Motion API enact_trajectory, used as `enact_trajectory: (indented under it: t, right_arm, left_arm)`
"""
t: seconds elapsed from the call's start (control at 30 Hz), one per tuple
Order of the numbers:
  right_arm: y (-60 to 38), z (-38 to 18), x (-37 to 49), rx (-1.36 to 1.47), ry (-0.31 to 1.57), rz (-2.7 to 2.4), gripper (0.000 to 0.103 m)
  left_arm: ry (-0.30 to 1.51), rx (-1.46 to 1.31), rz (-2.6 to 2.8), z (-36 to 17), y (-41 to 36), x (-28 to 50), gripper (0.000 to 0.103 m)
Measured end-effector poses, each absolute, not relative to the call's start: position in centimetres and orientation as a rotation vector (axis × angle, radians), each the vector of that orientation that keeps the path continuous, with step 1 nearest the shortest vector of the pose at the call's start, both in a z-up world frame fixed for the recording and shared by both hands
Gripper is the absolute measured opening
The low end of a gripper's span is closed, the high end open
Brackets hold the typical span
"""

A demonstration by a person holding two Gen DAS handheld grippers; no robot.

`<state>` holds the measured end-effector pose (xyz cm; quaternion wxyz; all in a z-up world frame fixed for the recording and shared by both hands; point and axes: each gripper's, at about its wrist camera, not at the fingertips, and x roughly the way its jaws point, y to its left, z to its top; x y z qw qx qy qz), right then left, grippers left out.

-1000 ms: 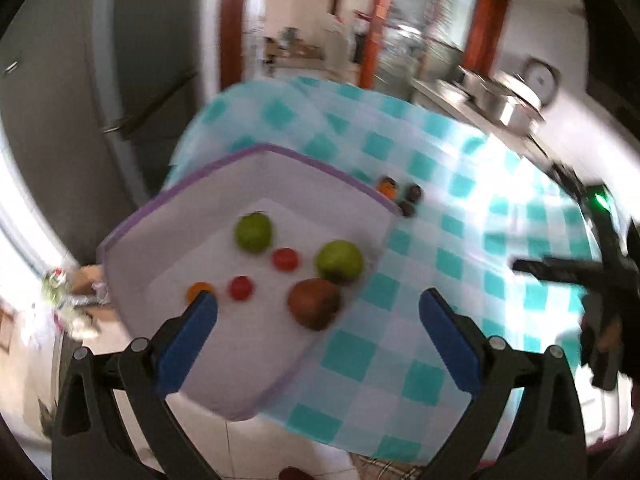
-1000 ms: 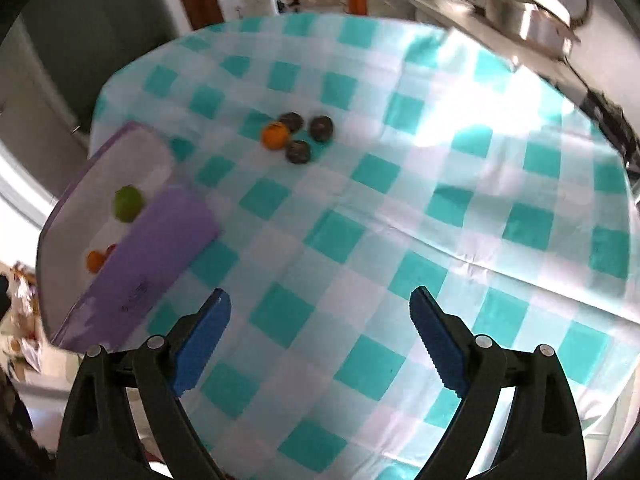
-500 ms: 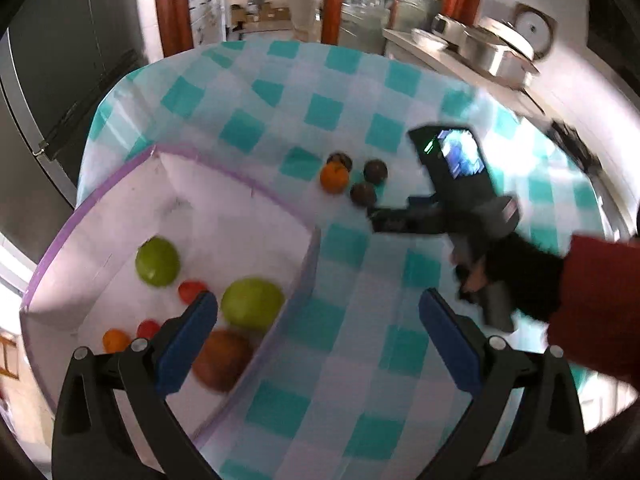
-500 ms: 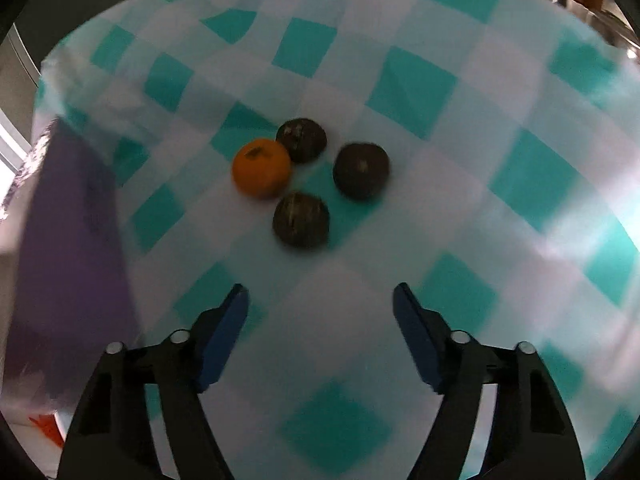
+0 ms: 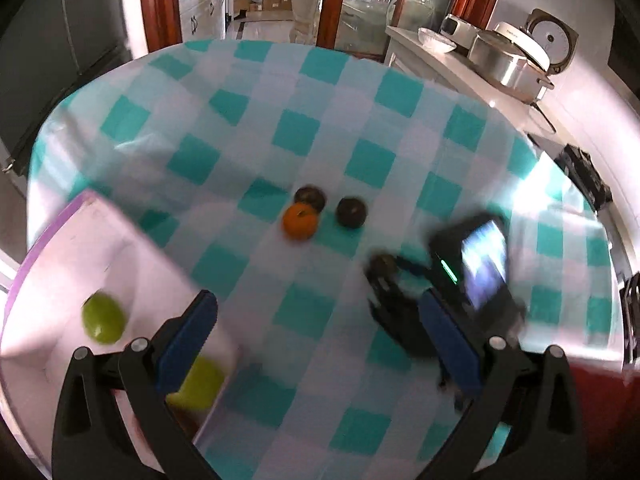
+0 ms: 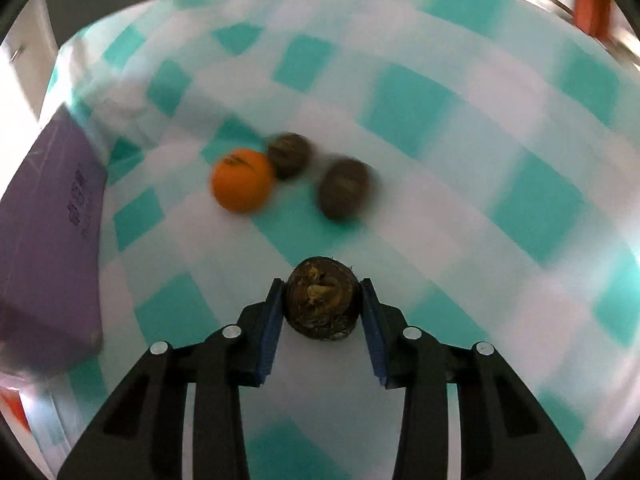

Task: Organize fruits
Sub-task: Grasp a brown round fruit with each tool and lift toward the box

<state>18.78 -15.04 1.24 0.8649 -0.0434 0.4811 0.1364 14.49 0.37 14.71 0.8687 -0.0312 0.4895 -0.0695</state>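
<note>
Where the teal-and-white checked tablecloth covers the table: one orange fruit and two dark brown fruits, grouped near the centre. Right gripper: clenched on a third dark brown fruit. Left gripper: fingers spread wide, nothing between them. Purple-rimmed white box at the cloth's left edge: green fruits inside. Background: side counter with rice cooker, wood-framed glass doors.
</note>
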Motion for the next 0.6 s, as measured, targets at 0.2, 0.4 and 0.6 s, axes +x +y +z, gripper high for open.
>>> enact_trajectory:
  t: [0.2,0.4,0.6]
  right_arm:
    - [-20.8,1.1,14.1,0.003,1.045,0.237,0.038]
    - [-22.1,1.2,11.1,0.051,1.057,0.218,0.038]
    - [-22.4,1.3,9.9,0.054,1.055,0.214,0.038]
  left_arm:
    - [1.098,-0.027,-0.165,9.8,-5.1,22.1,0.101]
    - [1.133,0.109,-0.134,3.5,-9.8,28.4,0.084]
    - [1.190,0.099,-0.090,-0.9,-9.8,31.1,0.072]
